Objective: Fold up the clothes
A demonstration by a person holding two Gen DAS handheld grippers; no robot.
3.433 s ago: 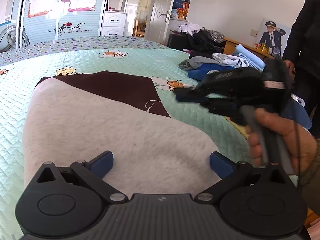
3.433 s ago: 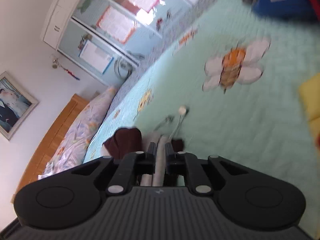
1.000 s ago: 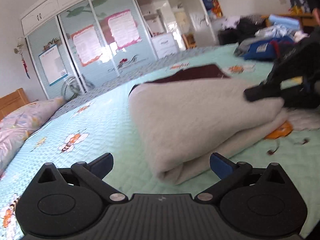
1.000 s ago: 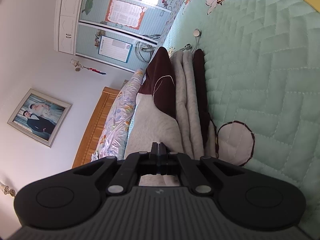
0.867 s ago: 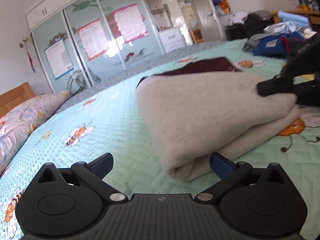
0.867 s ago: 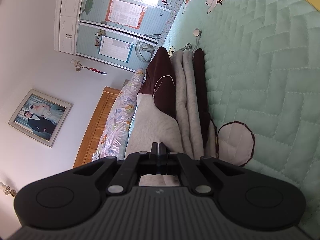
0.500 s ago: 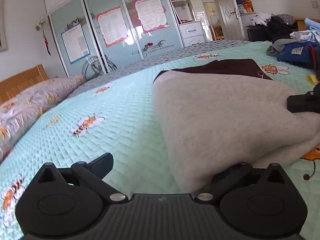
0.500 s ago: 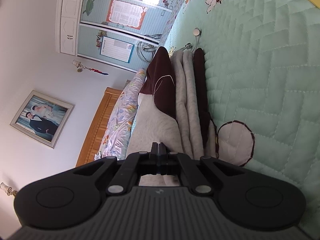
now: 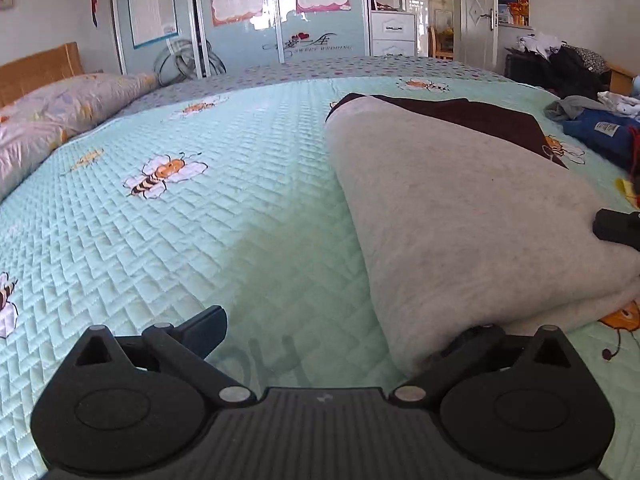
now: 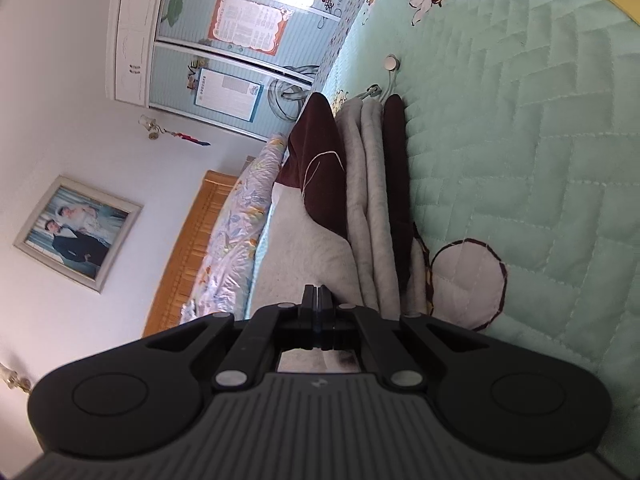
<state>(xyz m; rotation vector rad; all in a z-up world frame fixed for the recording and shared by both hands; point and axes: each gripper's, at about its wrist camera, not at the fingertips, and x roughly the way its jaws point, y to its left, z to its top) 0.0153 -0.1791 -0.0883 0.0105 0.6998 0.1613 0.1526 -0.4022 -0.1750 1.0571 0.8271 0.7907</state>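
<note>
A folded grey garment (image 9: 460, 208) with a dark brown part (image 9: 480, 116) lies on the mint-green bee quilt (image 9: 200, 220). My left gripper (image 9: 340, 336) is open at the garment's near corner. Its left finger (image 9: 206, 330) is over bare quilt, and its right finger is hidden under the garment's folded edge. My right gripper (image 9: 618, 230) rests on the garment's right side. In the right wrist view that gripper (image 10: 318, 294) is shut, with no cloth visible between its fingers, lying over the grey top layer (image 10: 304, 256) beside the stacked grey and brown folds (image 10: 384, 184).
Pillows (image 9: 60, 108) and a wooden headboard (image 9: 40, 64) are at the left. A sliding-door wardrobe (image 9: 240, 20) stands behind the bed. Loose clothes, one of them blue (image 9: 596, 128), are piled at the far right. Drawstring ends (image 10: 392, 62) trail off the garment onto the quilt.
My left gripper has dropped low and come in to the garment's near corner, its right finger now under the folded edge. The right gripper has stayed shut on top of the garment.
</note>
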